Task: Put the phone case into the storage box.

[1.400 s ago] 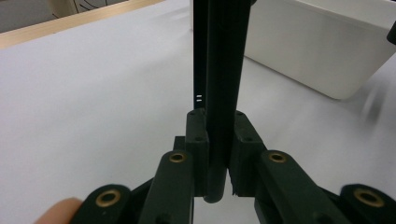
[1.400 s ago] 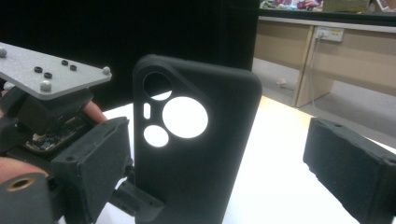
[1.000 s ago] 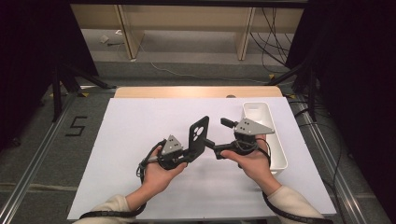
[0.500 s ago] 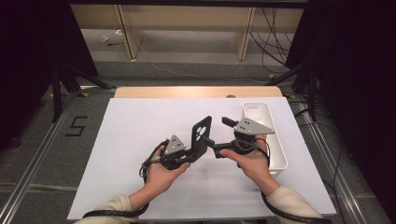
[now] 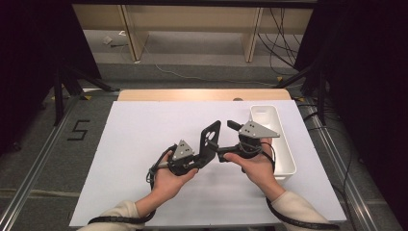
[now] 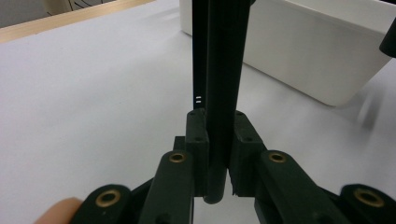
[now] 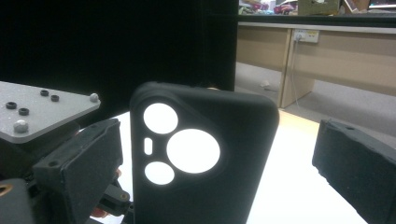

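Your worktop [image 5: 144, 144] is covered by a white sheet, with a long white tray [image 5: 284, 149] lying at its right side, just beside your right hand. Over the middle of the sheet you hold a black phone case [image 5: 210, 142] upright on its end, raised off the worktop between your two hands. Your left hand-held gripper [image 6: 215, 154] is clamped on the lower end of the case, its two jaws pressing the thin edge from both sides, as the left gripper view shows. Your right hand-held gripper [image 7: 219, 163] stands with its jaws apart, one on each side of the case and neither touching it; in the right gripper view the case's back with its round camera cutouts [image 7: 192, 150] faces you.
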